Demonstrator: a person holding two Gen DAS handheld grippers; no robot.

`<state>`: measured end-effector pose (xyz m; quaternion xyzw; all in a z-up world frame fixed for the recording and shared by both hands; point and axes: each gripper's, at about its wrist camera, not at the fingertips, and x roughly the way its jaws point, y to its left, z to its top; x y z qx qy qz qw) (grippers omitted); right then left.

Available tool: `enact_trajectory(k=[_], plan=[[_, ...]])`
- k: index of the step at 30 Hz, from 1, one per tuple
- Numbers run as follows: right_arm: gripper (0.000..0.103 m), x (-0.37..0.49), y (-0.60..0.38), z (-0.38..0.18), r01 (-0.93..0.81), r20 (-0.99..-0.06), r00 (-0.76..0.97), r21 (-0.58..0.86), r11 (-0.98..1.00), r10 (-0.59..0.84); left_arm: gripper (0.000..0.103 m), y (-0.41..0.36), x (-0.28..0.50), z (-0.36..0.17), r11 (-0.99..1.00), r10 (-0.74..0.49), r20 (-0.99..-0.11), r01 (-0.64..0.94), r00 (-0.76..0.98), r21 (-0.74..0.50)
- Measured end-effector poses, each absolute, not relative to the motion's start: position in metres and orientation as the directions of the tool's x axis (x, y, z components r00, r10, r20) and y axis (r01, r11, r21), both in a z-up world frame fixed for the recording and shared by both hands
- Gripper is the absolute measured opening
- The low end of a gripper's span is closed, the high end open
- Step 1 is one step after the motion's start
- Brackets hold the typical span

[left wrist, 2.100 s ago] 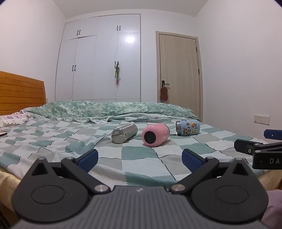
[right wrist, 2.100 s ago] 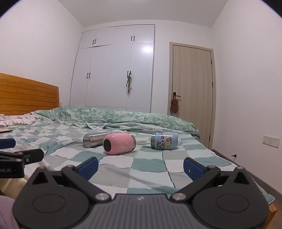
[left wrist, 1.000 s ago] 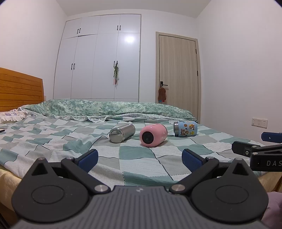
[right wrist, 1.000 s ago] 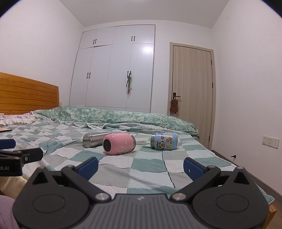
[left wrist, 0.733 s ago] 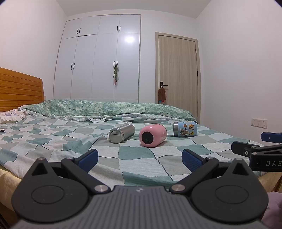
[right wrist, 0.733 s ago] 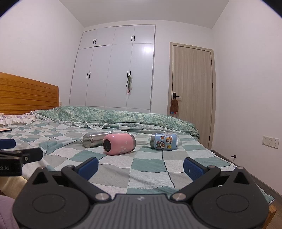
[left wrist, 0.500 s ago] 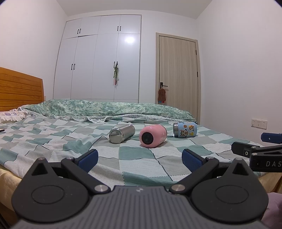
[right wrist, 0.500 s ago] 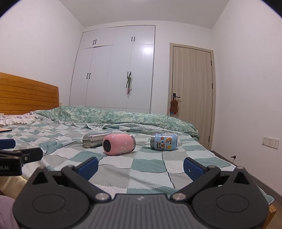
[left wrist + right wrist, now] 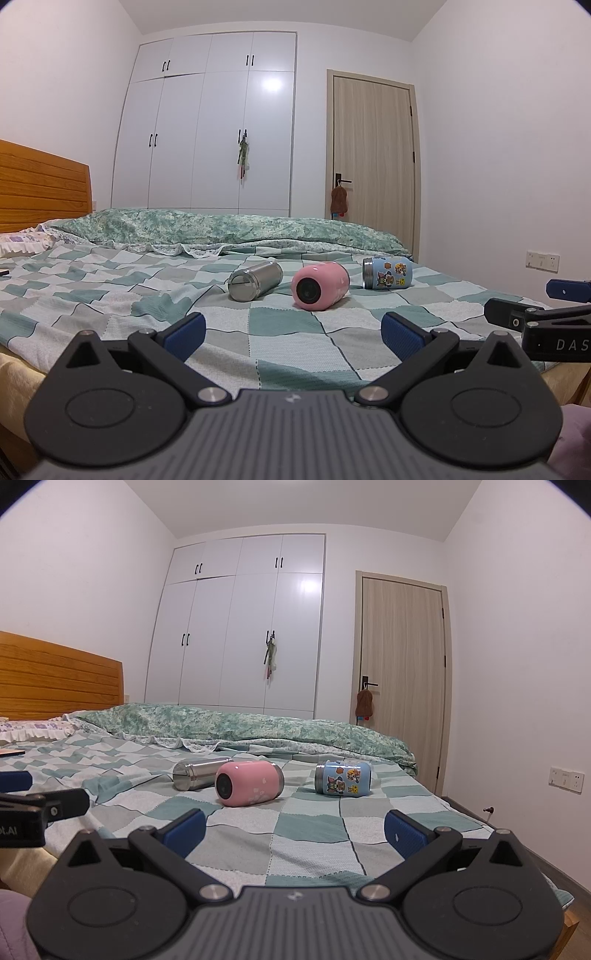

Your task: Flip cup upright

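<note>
Three cups lie on their sides on the checked bedspread: a steel cup [image 9: 255,280], a pink cup [image 9: 320,285] and a blue sticker cup [image 9: 386,273]. They also show in the right wrist view as the steel cup [image 9: 197,774], the pink cup [image 9: 249,782] and the blue cup [image 9: 342,777]. My left gripper [image 9: 291,334] is open and empty, short of the cups near the bed's front edge. My right gripper [image 9: 293,830] is open and empty, also short of them. Each gripper shows at the other view's side edge.
The bed [image 9: 110,288] has a folded green quilt [image 9: 221,229] behind the cups and a wooden headboard [image 9: 40,184] at the left. A white wardrobe [image 9: 207,140] and a wooden door [image 9: 373,162] stand at the far wall. A dark flat object [image 9: 11,753] lies far left.
The left wrist view has tilted slightly, so the cups sit a little lower and closer than two seconds ago. The right gripper has barely moved. Both stay open.
</note>
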<state>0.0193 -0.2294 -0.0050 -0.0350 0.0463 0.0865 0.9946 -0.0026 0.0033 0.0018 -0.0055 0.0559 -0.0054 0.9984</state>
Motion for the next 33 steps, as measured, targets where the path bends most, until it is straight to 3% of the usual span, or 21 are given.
enact_trajectory(k=[33], plan=[[0.103, 0.0214, -0.2295, -0.001, -0.194, -0.112, 0.976, -0.05, 0.98, 0.188, 0.103, -0.003, 0.0004, 0.0092, 1.0, -0.027, -0.128, 0.025, 0.991, -0.015]])
